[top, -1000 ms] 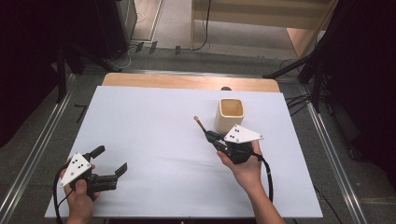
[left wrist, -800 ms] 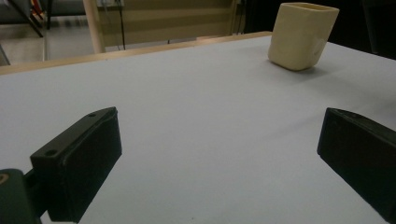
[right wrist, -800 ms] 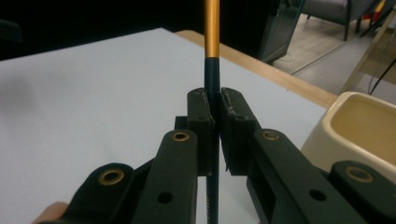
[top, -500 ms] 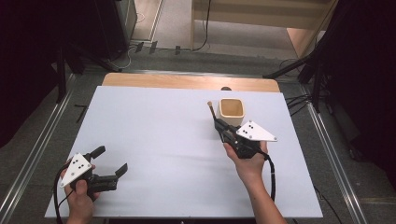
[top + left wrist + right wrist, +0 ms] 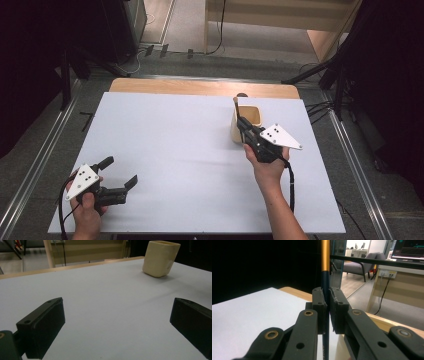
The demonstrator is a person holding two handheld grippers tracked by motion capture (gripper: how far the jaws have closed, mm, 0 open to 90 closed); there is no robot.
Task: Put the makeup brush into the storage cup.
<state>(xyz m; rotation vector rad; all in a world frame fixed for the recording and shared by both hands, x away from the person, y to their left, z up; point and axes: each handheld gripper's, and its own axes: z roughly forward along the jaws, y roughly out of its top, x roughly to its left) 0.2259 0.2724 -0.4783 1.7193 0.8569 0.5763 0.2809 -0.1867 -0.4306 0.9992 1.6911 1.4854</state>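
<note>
Step in hand looks like dropping a paintbrush (image 5: 325, 270) into the cream square cup (image 5: 248, 120) at the far right of the white table (image 5: 190, 165). The right gripper (image 5: 243, 125) has its jaws clamped on the brush's dark handle, gold ferrule above the pads in the right gripper view, and the brush stands roughly upright, its upper end showing just over the cup's near-left rim in the high view (whether the lower end is inside the cup or beside it, can't tell). Next move, I judge: centre the handle over the opening, lower it, then part the jaws; the cup is light and could tip or slide if the brush knocks its wall. The left gripper (image 5: 120, 177) rests at the near left, well apart, jaws wide open with nothing between them, pointed toward the cup (image 5: 160, 258). Nothing lies on the table between the two; wooden table edge (image 5: 200, 87) runs along the far side.
</note>
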